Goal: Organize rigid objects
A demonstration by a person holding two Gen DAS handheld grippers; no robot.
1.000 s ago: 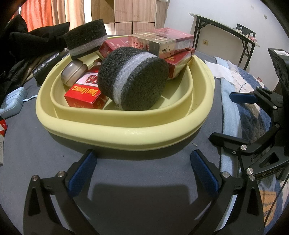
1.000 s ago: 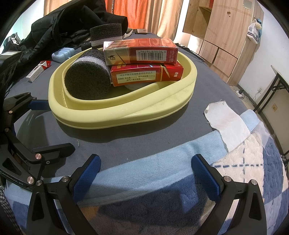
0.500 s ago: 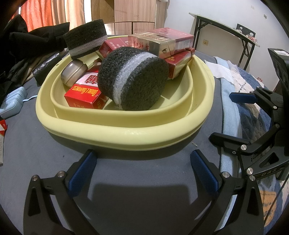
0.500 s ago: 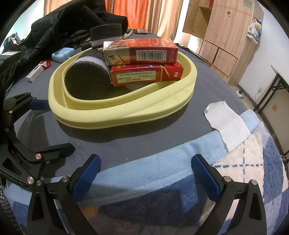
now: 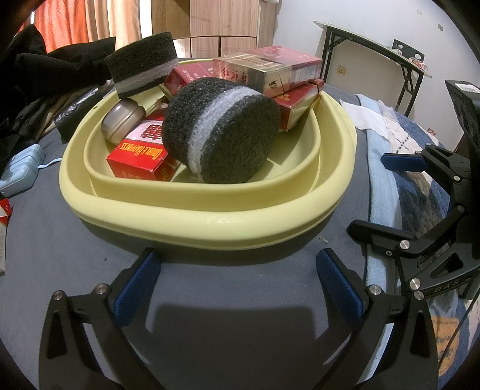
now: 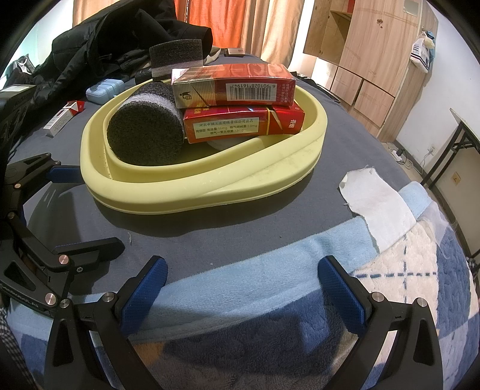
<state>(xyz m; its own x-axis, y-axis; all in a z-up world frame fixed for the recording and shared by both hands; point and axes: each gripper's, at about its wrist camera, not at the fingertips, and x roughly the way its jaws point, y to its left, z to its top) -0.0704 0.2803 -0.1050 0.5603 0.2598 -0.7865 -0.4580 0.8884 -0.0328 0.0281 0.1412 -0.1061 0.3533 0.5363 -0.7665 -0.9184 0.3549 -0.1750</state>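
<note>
Boxes [image 6: 232, 87] and sponge [image 5: 220, 133] in basin [image 5: 210, 219]

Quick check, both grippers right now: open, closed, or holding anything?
Left gripper: open, holding nothing, short of the yellow basin.
Right gripper: open, holding nothing, over the blue blanket.

- Setting: a bedroom in a home.
- Bed [image 6: 240, 240], landmark: grey sheet, with a blue-and-white checked fleece blanket [image 6: 390, 285] on its near edge.
- Beyond the bed: orange and beige curtains [image 6: 240, 27].
- On the bed's far side: a heap of black clothing [image 6: 99, 39].
- Right of the bed: wooden wardrobe with cupboard doors [image 6: 375, 54].
- Further right of the bed: folding bench [image 5: 375, 51] with black metal legs against a white wall.
</note>
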